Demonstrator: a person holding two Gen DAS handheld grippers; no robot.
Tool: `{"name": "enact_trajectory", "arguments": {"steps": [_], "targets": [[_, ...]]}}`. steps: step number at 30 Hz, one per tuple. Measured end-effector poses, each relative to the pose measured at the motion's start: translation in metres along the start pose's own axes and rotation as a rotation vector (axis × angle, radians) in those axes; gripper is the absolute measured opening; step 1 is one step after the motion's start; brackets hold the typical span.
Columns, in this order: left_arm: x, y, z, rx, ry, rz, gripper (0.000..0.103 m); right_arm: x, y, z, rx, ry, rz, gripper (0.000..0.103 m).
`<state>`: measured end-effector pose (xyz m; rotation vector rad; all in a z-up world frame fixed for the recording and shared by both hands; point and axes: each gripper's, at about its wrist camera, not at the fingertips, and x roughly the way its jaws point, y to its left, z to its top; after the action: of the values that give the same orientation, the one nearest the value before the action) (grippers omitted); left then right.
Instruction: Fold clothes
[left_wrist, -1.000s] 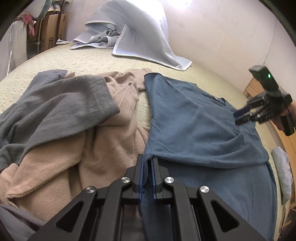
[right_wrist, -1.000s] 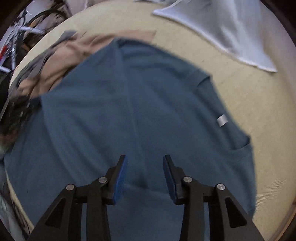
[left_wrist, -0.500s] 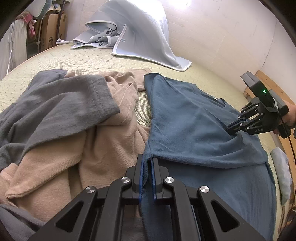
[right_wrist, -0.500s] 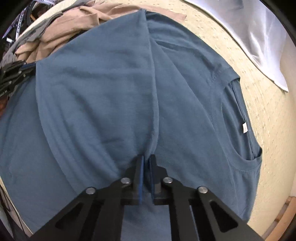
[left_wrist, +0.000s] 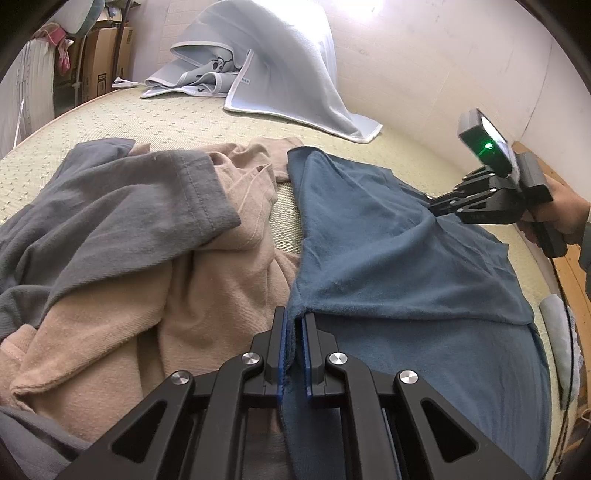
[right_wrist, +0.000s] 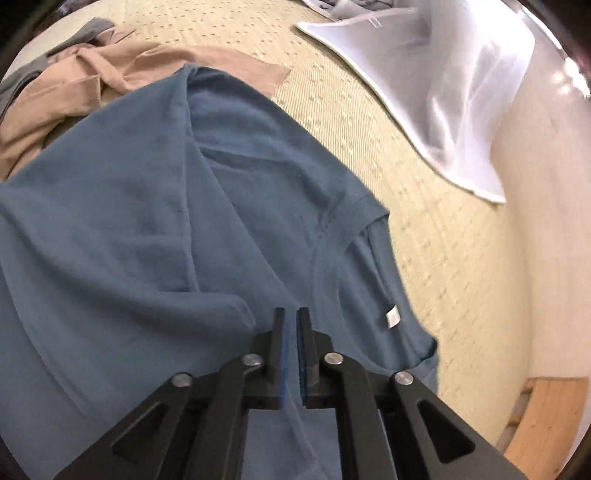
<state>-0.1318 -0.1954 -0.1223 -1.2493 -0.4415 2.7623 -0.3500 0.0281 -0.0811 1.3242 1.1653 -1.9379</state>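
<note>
The lower part of the blue T-shirt (left_wrist: 399, 258) is cut off behind both tools. It lies flat on the woven bed mat (right_wrist: 369, 110), its collar (right_wrist: 413, 332) toward the right tool (right_wrist: 291, 350) and its long axis running toward the left tool (left_wrist: 294, 354). Each tool is closed tight, pinching a raised fold of the shirt. A beige garment (left_wrist: 207, 306) and a grey garment (left_wrist: 110, 206) lie crumpled beside it. A pale blanket (left_wrist: 280, 70) leans on the wall.
</note>
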Motion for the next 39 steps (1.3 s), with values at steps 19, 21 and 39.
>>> {"name": "enact_trajectory", "arguments": {"steps": [19,21,39], "targets": [[0.001,-0.003,0.001,0.019,0.005,0.023,0.007,-0.004,-0.083,-0.218,0.312,0.242,0.098,0.044],[0.001,-0.004,0.001,0.027,0.006,0.032,0.007,0.003,-0.081,-0.226,0.306,0.259,0.087,0.043],[-0.001,0.001,0.002,0.002,-0.020,0.020,0.005,-0.084,-0.067,-0.117,0.309,-0.070,0.053,0.045]]}}
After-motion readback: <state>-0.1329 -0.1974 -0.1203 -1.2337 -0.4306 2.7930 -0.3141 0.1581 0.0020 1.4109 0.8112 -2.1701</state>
